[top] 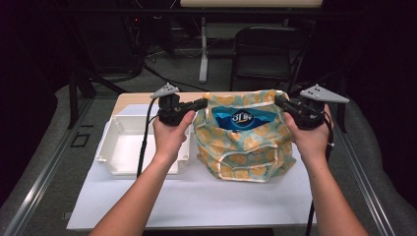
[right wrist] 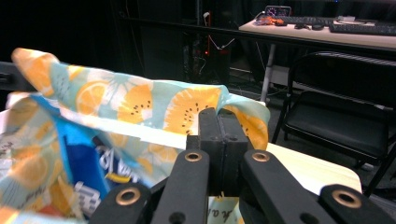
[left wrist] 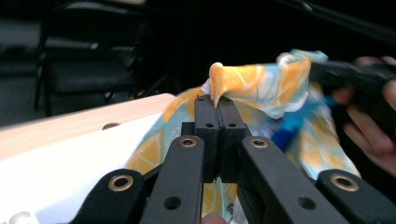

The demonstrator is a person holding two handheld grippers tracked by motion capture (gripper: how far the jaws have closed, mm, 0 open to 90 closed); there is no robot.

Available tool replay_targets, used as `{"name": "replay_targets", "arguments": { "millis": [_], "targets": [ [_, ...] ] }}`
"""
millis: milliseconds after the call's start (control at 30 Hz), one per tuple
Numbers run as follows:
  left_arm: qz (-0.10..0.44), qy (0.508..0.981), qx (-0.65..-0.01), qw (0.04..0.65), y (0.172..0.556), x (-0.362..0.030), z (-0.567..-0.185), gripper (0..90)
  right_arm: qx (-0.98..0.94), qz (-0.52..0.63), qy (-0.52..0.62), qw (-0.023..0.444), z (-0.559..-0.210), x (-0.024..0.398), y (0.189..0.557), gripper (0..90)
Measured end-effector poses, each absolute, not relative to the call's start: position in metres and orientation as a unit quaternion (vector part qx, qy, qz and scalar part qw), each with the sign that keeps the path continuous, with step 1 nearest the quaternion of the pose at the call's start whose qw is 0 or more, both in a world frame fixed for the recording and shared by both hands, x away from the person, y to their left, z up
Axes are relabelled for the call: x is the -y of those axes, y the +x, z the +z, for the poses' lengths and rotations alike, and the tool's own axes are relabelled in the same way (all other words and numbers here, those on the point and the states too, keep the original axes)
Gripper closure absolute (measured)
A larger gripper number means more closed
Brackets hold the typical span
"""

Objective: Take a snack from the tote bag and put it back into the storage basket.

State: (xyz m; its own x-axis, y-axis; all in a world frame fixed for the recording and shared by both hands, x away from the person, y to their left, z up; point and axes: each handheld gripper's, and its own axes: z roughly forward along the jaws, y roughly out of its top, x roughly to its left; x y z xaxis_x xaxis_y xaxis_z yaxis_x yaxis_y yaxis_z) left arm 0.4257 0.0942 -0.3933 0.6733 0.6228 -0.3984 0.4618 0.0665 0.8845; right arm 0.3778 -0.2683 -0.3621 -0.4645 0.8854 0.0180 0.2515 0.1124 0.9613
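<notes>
A cloth bag printed with orange slices on pale blue stands on the white table, its mouth held wide between both grippers. Inside lies a blue packet with a round logo. My left gripper is shut on the bag's left rim; in the left gripper view the fabric sticks up from the pinched jaws. My right gripper is shut on the right rim, where the cloth folds over the closed jaws. The blue packet shows in the bag's opening.
A shallow white bin sits on the table just left of the bag, under the left forearm. A wooden tabletop strip runs behind it. A black folding chair and a desk leg stand beyond the table.
</notes>
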Motion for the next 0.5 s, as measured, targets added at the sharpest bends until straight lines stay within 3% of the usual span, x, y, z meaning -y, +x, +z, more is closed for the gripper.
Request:
{"name": "replay_targets", "arguments": {
  "millis": [200,267,367,467,500],
  "targets": [
    [0.034,0.725,-0.44,0.529,0.442,-0.077,-0.429,89.7,-0.688,0.488,0.453,0.289,-0.38,0.274,0.393,90.0],
    [0.034,0.755,-0.432,0.493,0.436,-0.066,-0.45,87.1,-0.693,0.462,0.477,0.279,-0.407,0.284,0.396,90.0],
    [0.035,0.765,-0.433,0.476,0.429,-0.058,-0.467,80.3,-0.69,0.442,0.511,0.26,-0.436,0.298,0.398,90.0],
    [0.053,0.764,-0.434,0.474,0.42,-0.059,-0.471,65.0,-0.699,0.425,0.523,0.239,-0.462,0.306,0.394,89.5],
    [0.053,0.764,-0.434,0.474,0.42,-0.059,-0.471,60.5,-0.702,0.426,0.522,0.231,-0.467,0.308,0.391,85.1]
  ]
}}
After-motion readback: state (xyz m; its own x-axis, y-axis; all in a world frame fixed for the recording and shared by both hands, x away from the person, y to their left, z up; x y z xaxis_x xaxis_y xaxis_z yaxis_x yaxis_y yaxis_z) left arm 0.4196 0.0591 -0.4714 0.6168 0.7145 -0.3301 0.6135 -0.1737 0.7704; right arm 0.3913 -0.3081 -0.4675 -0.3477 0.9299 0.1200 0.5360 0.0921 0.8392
